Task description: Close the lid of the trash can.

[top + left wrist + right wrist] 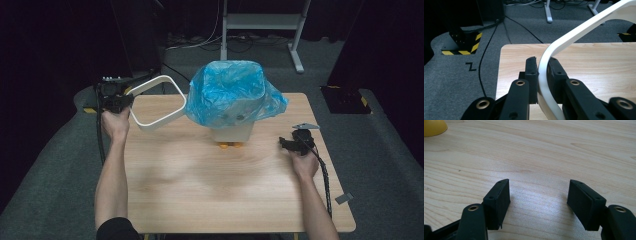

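**Two grippers, one bin, one loose rim ring**

One wooden table (pixel 200 195), light grain, standing on grey carpet.

One white waste bin (pixel 234 131), upright at the table's middle towards the far edge, with a blue plastic bag (pixel 227 92) draped over its mouth and bulging down its sides. Orange pieces (pixel 230 145) show at the bin's near foot.

One white rim ring (pixel 159 102), a rounded rectangular hoop, held tilted above the table's far left corner, just left of the bag.

One left gripper (pixel 116 102), jaws drawn narrow and pinching the ring's near left edge; the black pads (pixel 532 72) press on both sides of the white band.

One right gripper (pixel 296 144), resting low at the table's right side, well apart from the bin; jaws wide apart, bare tabletop between them.
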Motion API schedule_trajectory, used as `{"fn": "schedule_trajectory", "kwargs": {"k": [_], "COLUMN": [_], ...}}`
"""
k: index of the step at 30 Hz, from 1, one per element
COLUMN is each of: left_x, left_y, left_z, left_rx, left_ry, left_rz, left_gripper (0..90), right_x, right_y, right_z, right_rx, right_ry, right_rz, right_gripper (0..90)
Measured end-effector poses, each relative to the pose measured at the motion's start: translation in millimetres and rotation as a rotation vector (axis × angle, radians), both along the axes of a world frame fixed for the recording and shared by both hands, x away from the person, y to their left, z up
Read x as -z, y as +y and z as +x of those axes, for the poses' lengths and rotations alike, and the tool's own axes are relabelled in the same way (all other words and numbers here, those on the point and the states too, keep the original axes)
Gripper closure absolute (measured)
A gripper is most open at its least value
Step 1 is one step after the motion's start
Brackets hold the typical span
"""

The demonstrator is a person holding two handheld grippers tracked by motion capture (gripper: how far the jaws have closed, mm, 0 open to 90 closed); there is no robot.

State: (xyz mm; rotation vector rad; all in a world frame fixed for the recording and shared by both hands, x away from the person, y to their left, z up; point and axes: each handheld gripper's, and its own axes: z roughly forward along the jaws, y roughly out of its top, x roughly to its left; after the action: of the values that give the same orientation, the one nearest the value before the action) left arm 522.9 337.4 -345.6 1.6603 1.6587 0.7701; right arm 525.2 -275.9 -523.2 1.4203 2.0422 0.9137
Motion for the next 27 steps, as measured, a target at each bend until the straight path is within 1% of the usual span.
{"fn": "schedule_trajectory", "kwargs": {"k": [2,3,4,6,8,10,11,13,15,17,20,22,23,27], "left_x": [-4.8,-8.7,-8.7,-13.6,-16.4,-20.2,-22.6,-27.0,-32.4,-36.0,-39.1,-42.8,-45.6,-49.3], "left_y": [-1.4,-2.2,-2.2,-3.7,-4.4,-6.1,-6.1,-6.3,-6.5,-7.8,-9.3,-10.2,-10.6,-10.5], "left_z": [-1.5,-2.8,-2.8,-4.4,-4.9,-4.4,-4.0,-3.9,-4.6,-5.5,-6.1,-6.2,-5.6,-5.7], "left_rx": [0.006,0.011,0.011,0.016,0.015,0.008,0.010,0.010,0.013,0.013,0.021,0.027,0.026,0.031], "left_ry": [-0.006,-0.011,-0.011,-0.018,-0.021,-0.009,-0.006,-0.009,-0.018,-0.023,-0.026,-0.023,-0.023,-0.023], "left_rz": [0.006,0.001,0.001,0.004,-0.002,0.029,0.033,0.033,0.022,0.029,0.027,0.037,0.035,0.029], "left_gripper": [80.2,80.3,80.3,80.3,80.2,80.2,80.3,80.2,80.3,80.3,80.3,80.3,80.2,80.3], "right_x": [0.0,0.0,0.0,0.0,0.0,0.0,0.0,0.0,0.0,0.0,0.0,0.0,0.0,0.0], "right_y": [0.0,0.0,0.0,0.0,0.1,0.1,0.1,0.1,0.1,0.1,0.1,0.1,0.1,0.3], "right_z": [0.0,-0.1,-0.1,-0.1,-0.1,-0.1,-0.1,-0.2,-0.2,-0.2,-0.1,-0.1,-0.2,-0.3], "right_rx": [-0.001,0.000,0.000,0.000,-0.001,-0.003,-0.003,-0.003,-0.003,-0.003,-0.004,-0.004,-0.004,-0.003], "right_ry": [-0.001,-0.001,-0.001,-0.001,-0.001,-0.001,-0.002,-0.001,-0.001,-0.001,-0.001,-0.001,-0.001,0.000], "right_rz": [-0.002,-0.003,-0.003,-0.003,-0.003,-0.003,-0.003,-0.003,-0.002,-0.002,-0.002,-0.002,-0.002,-0.001], "right_gripper": [34.3,34.3,34.3,34.3,34.3,34.3,34.3,34.3,34.3,34.3,34.3,34.3,34.3,34.3]}}
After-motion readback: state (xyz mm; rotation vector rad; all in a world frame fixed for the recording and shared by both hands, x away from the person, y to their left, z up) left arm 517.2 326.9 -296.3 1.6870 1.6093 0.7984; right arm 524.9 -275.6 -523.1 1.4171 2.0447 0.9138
